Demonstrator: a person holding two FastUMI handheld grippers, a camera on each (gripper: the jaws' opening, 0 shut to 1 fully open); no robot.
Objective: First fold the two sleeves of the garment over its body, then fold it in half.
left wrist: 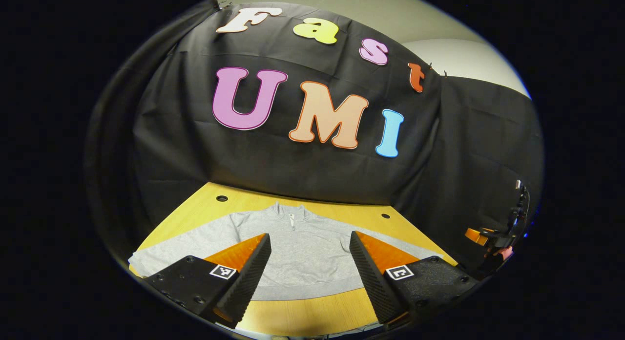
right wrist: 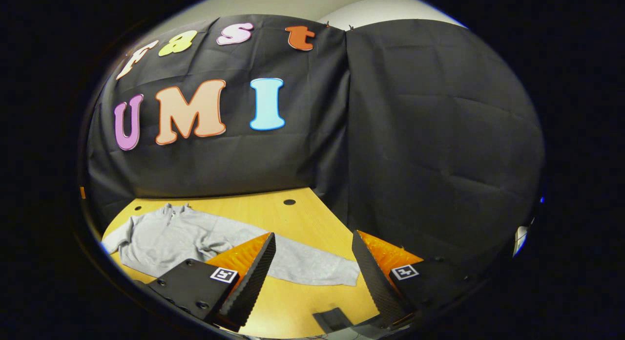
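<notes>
Two sleeves of the grey sweatshirt (left wrist: 298,252) were spread out flat to either side on the wooden table (left wrist: 312,310), unfolded, with the collar and its short zip pointing toward the black cloth wall (left wrist: 273,164) at the back. In the left gripper view the left gripper (left wrist: 310,274) sat low at the bottom centre of the frame, its two fingers wide apart and holding nothing, framing the sweatshirt's body and hem between them (the garment lay beyond the fingertips, not touched). In the right gripper view the right gripper (right wrist: 312,276) was likewise wide open and empty at the bottom of the frame; the sweatshirt (right wrist: 195,242) lay toward the lower left, and one long sleeve (right wrist: 317,269) stretched across the table to end between the two fingers, farther off than their tips. A small dark hole (right wrist: 289,201) showed in the tabletop near the back wall, above that sleeve.
</notes>
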